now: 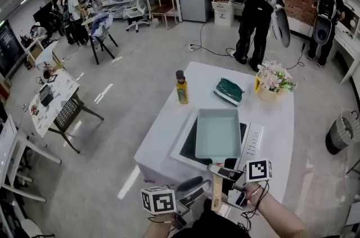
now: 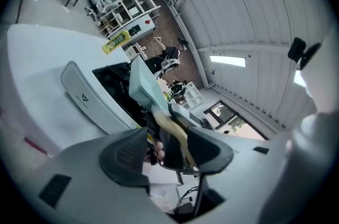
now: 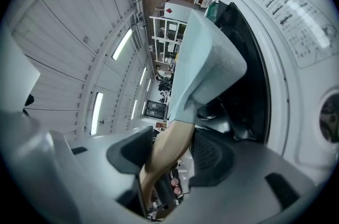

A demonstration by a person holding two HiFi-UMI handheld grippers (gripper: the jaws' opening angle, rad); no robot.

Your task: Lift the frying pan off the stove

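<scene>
the frying pan [image 1: 217,133] sits on the stove [image 1: 252,144] on the white bench [image 1: 169,119]. its long axis runs straight away from the person, with the wooden handle [image 1: 216,193] at the near end. the right hand-held gripper [image 3: 172,151] is clamped across that handle just behind the pan body, so the whole pan stretches forward from its jaws. the left hand-held gripper [image 2: 169,149] is just left of the handle, jaws apart and gripping nothing. the right one looks placed to lift. the weight lies ahead of its grip, so the far end will likely want to dip.
</scene>
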